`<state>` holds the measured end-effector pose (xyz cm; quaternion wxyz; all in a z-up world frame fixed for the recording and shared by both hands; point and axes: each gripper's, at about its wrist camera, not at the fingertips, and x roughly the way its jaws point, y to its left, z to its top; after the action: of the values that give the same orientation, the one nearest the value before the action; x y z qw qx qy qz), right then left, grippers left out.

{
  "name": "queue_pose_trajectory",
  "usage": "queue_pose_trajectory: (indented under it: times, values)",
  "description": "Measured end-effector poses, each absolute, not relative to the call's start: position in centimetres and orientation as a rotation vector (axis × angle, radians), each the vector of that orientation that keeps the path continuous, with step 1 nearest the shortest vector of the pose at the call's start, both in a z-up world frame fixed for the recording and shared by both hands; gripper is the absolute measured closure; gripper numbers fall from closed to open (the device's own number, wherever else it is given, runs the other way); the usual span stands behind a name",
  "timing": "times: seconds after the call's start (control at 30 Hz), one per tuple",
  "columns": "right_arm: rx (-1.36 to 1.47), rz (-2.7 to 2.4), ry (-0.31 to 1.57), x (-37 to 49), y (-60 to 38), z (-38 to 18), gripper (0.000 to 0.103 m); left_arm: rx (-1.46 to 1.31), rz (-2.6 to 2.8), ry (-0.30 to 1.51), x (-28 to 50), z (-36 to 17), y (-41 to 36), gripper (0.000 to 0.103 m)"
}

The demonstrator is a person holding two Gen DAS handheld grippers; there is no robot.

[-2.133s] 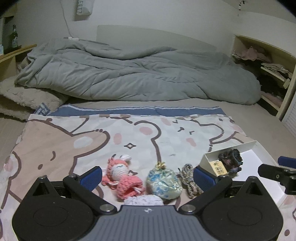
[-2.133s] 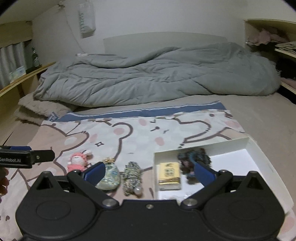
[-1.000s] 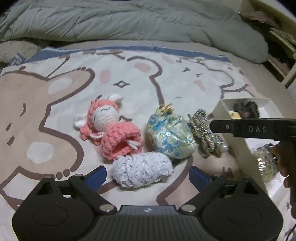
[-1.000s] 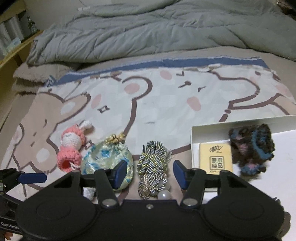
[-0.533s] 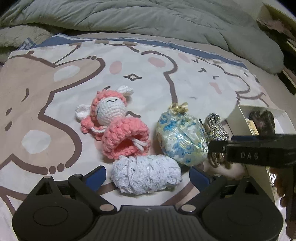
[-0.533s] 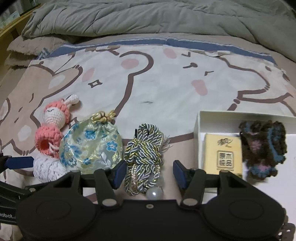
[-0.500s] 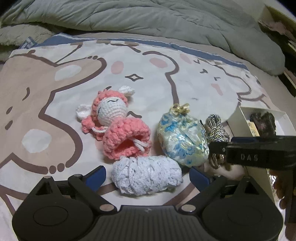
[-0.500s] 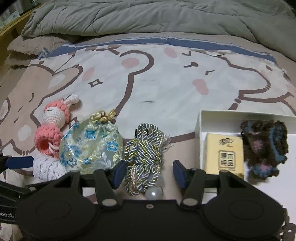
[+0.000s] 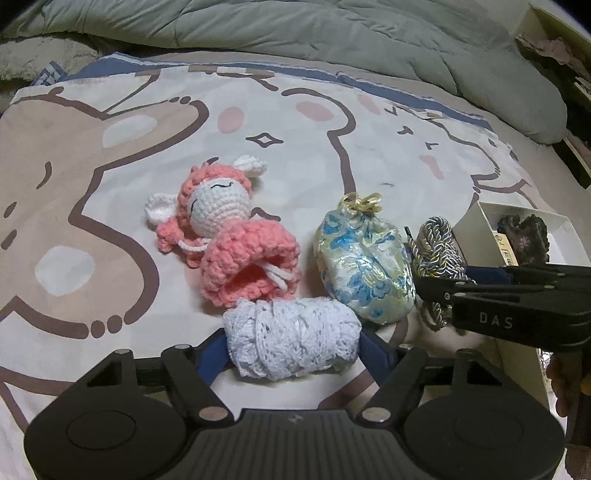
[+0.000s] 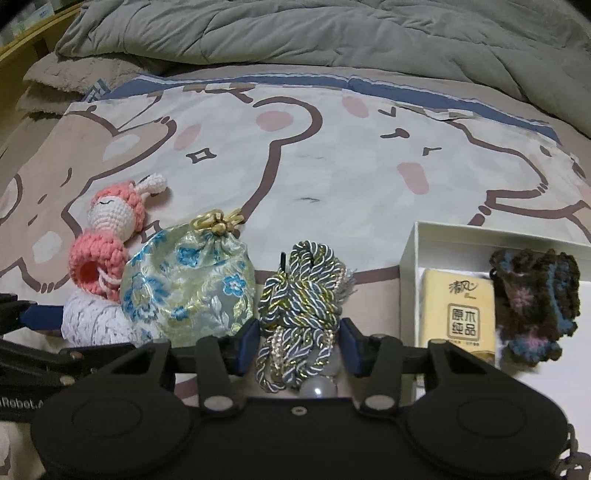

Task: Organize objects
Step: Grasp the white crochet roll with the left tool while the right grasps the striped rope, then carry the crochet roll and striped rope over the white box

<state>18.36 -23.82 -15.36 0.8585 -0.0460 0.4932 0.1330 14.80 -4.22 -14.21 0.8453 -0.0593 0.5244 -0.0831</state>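
Observation:
My left gripper (image 9: 295,350) is closing, its blue pads against both ends of a white crochet roll (image 9: 291,339) lying on the cartoon bedsheet. Just behind the roll lie a pink crochet doll (image 9: 229,236) and a blue-flowered brocade pouch (image 9: 364,266). My right gripper (image 10: 298,343) is closing on a blue, white and gold twisted cord bundle (image 10: 301,295), with a pad touching each side. A pearl bead (image 10: 317,387) sits under the bundle near the gripper body. In the left wrist view the right gripper shows as a black bar across the cord.
A white open box (image 10: 410,266) stands right of the cord, holding a yellow tissue pack (image 10: 460,314) and a dark crochet piece (image 10: 535,302). A grey duvet (image 10: 332,33) is heaped along the far side of the bed. Shelves (image 9: 569,55) rise at the far right.
Both pairs of jaws have narrowed: the left pads came in onto the white roll, the right pads onto the cord bundle. Both grippers have sunk closer to the sheet.

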Motion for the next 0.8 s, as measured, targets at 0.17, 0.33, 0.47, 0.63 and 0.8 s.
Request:
queue_pose_trajectory:
  times: [0.17,0.33,0.47,0.63,0.8]
  values:
    - [-0.082,0.286,1.019,17.8,-24.1,-14.5,0.056,-0.128,-0.177,1.099,14.1,-13.2,-3.9,0.029]
    - [-0.067,0.302,0.988,16.7,-24.2,-12.9,0.056,-0.132,-0.165,1.055,13.2,-11.5,-3.4,0.030]
    - [-0.055,0.317,0.957,15.6,-24.1,-11.3,0.056,-0.135,-0.159,1.012,12.1,-9.9,-2.9,0.030]
    - [-0.041,0.330,0.918,14.0,-24.3,-9.2,0.056,-0.144,-0.155,0.956,11.0,-7.9,-2.6,0.030]
    - [-0.034,0.334,0.879,12.2,-24.8,-7.3,0.056,-0.161,-0.150,0.912,9.8,-6.1,-2.2,0.030]
